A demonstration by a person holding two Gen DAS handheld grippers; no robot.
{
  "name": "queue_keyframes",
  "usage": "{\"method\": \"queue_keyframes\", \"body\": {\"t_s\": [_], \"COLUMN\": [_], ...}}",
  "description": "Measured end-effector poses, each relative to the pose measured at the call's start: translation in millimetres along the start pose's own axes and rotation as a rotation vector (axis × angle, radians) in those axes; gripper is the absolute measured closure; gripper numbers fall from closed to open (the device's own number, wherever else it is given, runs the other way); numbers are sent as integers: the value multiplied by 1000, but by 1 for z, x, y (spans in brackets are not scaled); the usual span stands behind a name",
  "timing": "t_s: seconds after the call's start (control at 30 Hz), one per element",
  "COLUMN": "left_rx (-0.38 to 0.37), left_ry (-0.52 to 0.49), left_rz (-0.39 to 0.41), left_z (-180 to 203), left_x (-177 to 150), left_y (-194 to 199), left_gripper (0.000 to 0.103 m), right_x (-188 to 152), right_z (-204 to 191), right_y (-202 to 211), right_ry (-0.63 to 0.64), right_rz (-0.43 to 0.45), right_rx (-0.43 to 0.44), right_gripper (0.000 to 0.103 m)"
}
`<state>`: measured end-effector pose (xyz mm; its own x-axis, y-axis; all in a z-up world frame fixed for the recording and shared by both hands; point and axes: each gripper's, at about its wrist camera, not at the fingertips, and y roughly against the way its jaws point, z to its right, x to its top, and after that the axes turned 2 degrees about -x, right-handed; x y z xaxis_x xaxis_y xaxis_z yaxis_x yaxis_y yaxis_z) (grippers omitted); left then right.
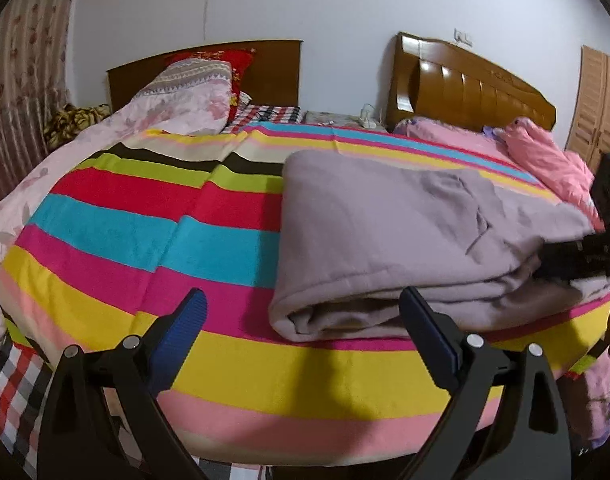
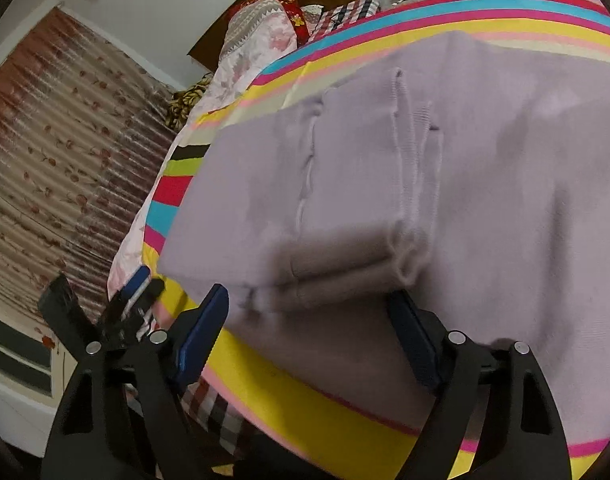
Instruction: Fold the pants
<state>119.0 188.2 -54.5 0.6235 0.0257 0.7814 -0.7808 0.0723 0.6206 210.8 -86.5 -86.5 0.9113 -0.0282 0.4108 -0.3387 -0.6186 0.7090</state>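
Pants (image 1: 405, 236): one folded mauve pair on the striped blanket (image 1: 145, 216), near the bed's front edge.
Two grippers, both angled downward. The left gripper (image 1: 305, 328) is spread wide and empty, just off the fold. The right gripper (image 2: 309, 320) is parted, straddling the pants' folded edge without gripping.

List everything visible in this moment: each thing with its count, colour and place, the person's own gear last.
pants: one, lilac, folded in layers on the striped blanket, near its front edge.
striped blanket: one, multicoloured, spread over the bed.
floral quilt: one, pale pink, heaped at the far left.
red pillow: one, against the dark headboard.
headboards: two, brown wood, along the wall.
pink bedding: one heap, far right.
curtain: one, reddish floral, left side.
left claw: open, empty, above the blanket's edge.
right claw: open, at the pants' edge.
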Motion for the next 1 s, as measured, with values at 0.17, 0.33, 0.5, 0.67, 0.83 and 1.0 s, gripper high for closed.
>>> {"method": "queue_keyframes", "body": {"t_s": [0.17, 0.33, 0.5, 0.67, 0.83, 1.0], "left_rx": [1, 2, 12, 47, 49, 101], "left_ry": [-54, -58, -46, -51, -46, -104], "left_rz": [11, 12, -3, 25, 15, -25], "left_z": [7, 4, 0, -4, -8, -2], "left_x": [-3, -3, -6, -1, -1, -3], "left_y": [-2, -4, -7, 1, 0, -5], "left_gripper": [7, 7, 7, 7, 7, 6], "right_x": [13, 11, 6, 4, -4, -1], "right_z": [9, 19, 9, -11, 23, 12], "right_y": [-5, -6, 4, 30, 4, 8], "right_ry": [-98, -133, -69, 16, -48, 13], "right_rz": [28, 68, 111, 176, 121, 140], "right_rx": [39, -7, -44, -43, -65, -93], "right_gripper": [28, 68, 87, 88, 87, 87]}}
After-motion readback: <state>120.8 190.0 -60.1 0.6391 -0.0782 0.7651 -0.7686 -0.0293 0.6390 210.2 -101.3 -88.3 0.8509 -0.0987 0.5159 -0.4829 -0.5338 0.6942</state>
